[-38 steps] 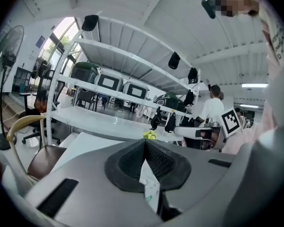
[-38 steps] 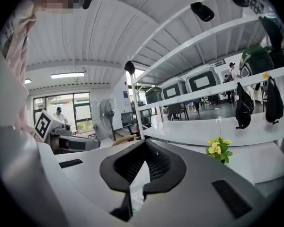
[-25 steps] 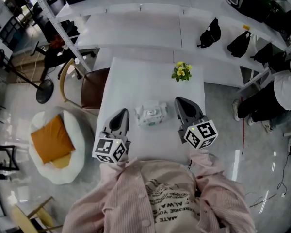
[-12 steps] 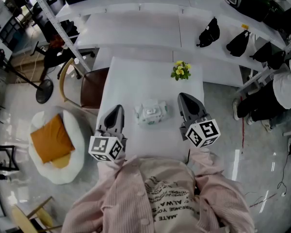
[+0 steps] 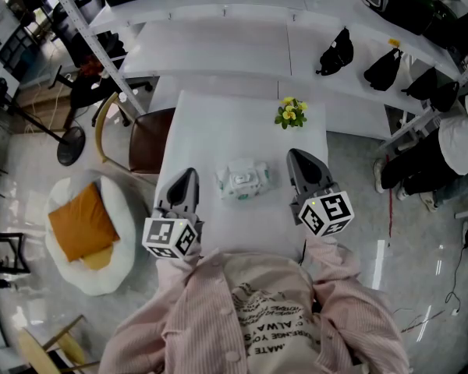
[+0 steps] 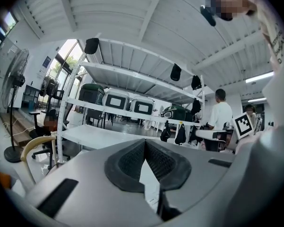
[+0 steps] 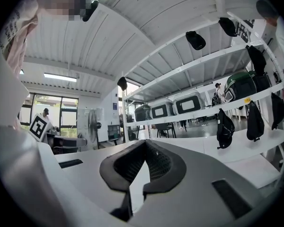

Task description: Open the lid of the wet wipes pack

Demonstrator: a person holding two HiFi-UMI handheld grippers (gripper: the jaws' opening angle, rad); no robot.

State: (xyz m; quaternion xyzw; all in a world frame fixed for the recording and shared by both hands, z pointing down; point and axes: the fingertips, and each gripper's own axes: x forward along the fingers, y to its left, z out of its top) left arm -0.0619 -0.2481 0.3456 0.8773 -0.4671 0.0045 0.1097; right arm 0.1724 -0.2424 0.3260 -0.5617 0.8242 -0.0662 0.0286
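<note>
Person seated at the near edge of the desk (image 5: pixel 218 123): pale pink, finely striped shirt (image 5: pixel 210 318) with long sleeves, worn open over a cream T-shirt (image 5: pixel 277 326) bearing black lettering. Toward the desk's left edge, the left hand-held gripper (image 5: pixel 186 174): grey moulded shell, black textured pads, rear white cube (image 5: pixel 171 238) with black square markers. Toward the desk's right edge, the right hand-held gripper (image 5: pixel 295 156): same build, with a matching marker block (image 5: pixel 326 213).
</note>
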